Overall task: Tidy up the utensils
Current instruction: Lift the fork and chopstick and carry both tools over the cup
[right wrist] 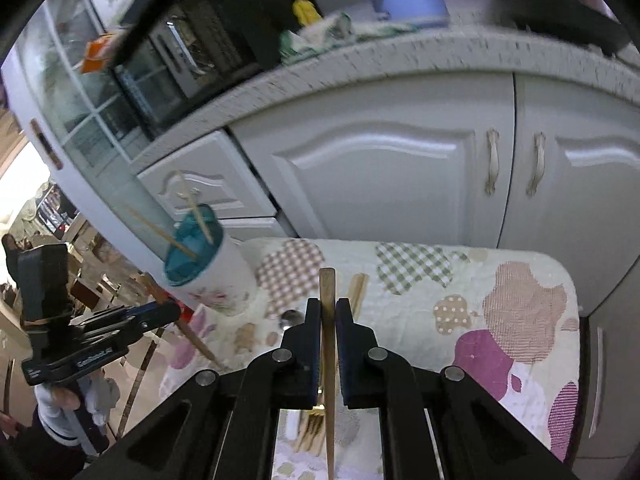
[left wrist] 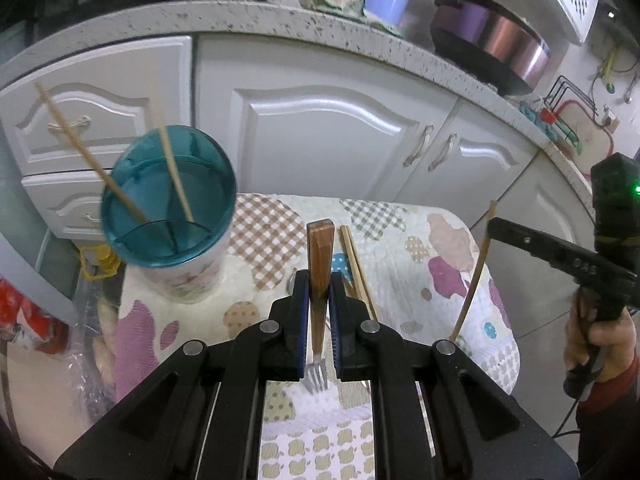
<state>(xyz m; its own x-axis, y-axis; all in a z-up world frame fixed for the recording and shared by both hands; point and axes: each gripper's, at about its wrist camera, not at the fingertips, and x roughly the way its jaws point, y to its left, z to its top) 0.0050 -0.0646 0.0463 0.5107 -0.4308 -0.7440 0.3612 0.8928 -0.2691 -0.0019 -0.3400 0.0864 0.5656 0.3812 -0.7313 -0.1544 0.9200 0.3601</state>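
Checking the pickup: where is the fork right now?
Left wrist view, centre: the fork is clamped by its wooden handle in the left gripper, above the table, right of the holder.

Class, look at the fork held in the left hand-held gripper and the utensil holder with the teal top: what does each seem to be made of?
Fork: brown streaked handle, likely wood; shiny grey tines, likely steel.
Utensil holder: see-through glossy teal divided top, probably plastic; white flowered body below, plastic or ceramic, hard to tell.

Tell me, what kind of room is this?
Most likely a home kitchen. A speckled countertop runs over white cabinet doors, a purple pot sits on the counter, and a teal-rimmed utensil holder with chopsticks stands on a small cloth-covered table.
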